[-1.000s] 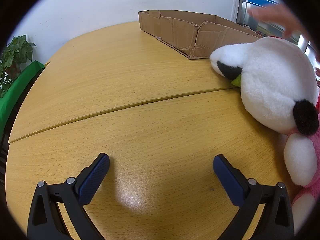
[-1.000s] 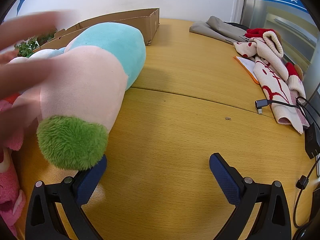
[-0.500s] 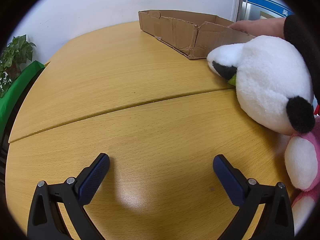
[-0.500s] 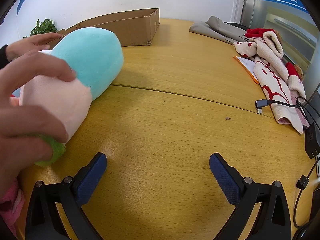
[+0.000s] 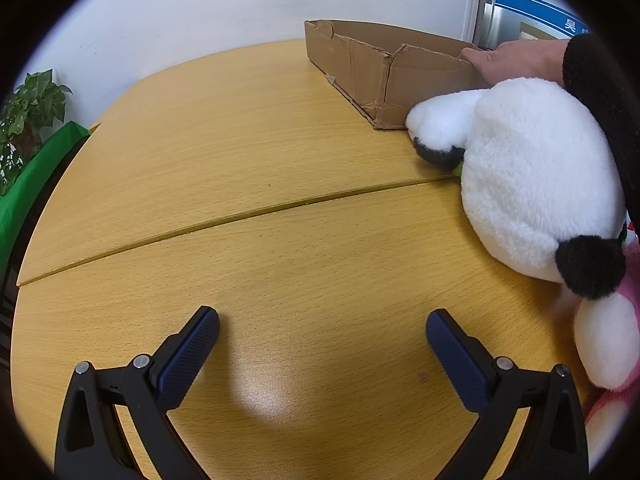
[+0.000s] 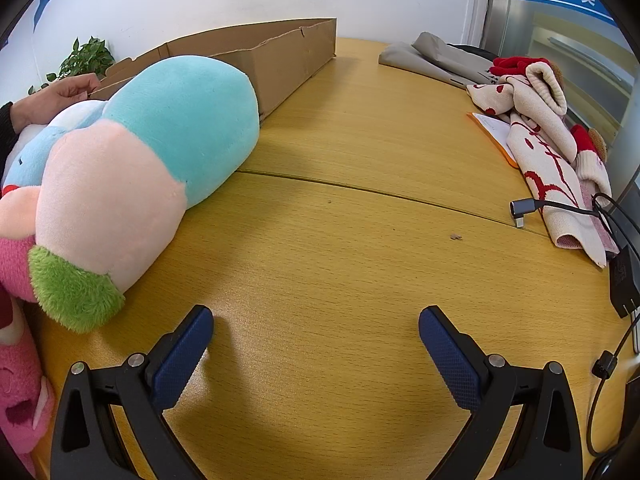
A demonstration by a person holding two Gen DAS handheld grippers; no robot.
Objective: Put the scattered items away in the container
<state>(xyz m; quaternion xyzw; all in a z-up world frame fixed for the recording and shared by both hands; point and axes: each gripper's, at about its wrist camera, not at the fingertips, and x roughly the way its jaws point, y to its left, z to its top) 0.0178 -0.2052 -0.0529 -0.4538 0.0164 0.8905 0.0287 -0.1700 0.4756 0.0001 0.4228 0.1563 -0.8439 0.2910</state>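
A low cardboard box (image 5: 384, 72) stands at the back of the wooden table; it also shows in the right wrist view (image 6: 276, 60). A white and black plush panda (image 5: 532, 184) lies right of my left gripper (image 5: 322, 336), which is open and empty above bare table. A long plush in turquoise, pale pink and green (image 6: 144, 160) lies left of my right gripper (image 6: 316, 332), also open and empty. A pink plush (image 6: 16, 368) lies at the far left. A person's hand (image 5: 516, 60) rests on the box rim.
A red and cream scarf and mittens (image 6: 548, 128), a grey cloth (image 6: 444, 60), a cable with plug (image 6: 528, 208) and a black adapter (image 6: 624, 280) lie on the right. A potted plant (image 5: 28, 116) stands beyond the table's left edge.
The person's hands have let go of the turquoise plush, which now lies still by the box. One hand has moved to the box rim. Both grippers have stayed put.
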